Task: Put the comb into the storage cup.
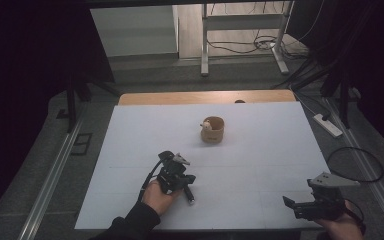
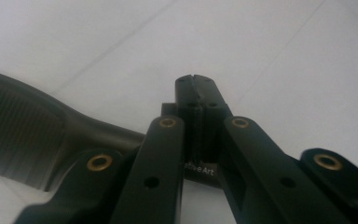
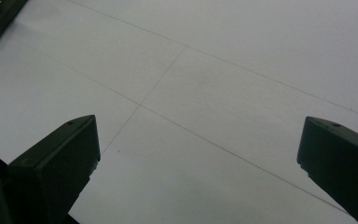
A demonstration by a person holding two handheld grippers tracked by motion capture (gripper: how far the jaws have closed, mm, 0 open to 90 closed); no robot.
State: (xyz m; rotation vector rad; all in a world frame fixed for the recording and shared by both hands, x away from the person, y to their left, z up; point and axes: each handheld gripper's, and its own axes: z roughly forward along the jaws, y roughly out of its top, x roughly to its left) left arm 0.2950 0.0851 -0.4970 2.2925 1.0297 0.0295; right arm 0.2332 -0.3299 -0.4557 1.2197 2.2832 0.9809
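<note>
The white surface (image 1: 260,165) lies almost bare, and the work on it looks to be at its opening step: a pen being picked up, most likely to go into the cup farther back. At the near right edge the right claw (image 3: 199,122) hangs idle with its jaws spread wide and nothing between them, only the bare sheet ahead of it. Left of the middle, the left claw (image 2: 196,80) is down at the surface with its jaws drawn together, and a black barrel with lettering on it crosses between them low down, so it appears to be clamped on the pen. The small wooden cup (image 1: 213,130) stands upright toward the back of the surface, well apart from both claws, with a small pale thing (image 1: 206,125) already in it that is too small to make out. The dark pen (image 1: 190,194) sticks out from under the left claw toward the near edge, low over the sheet. The grasp seems made; lifting, carrying to the cup and dropping in are all still to do.
</note>
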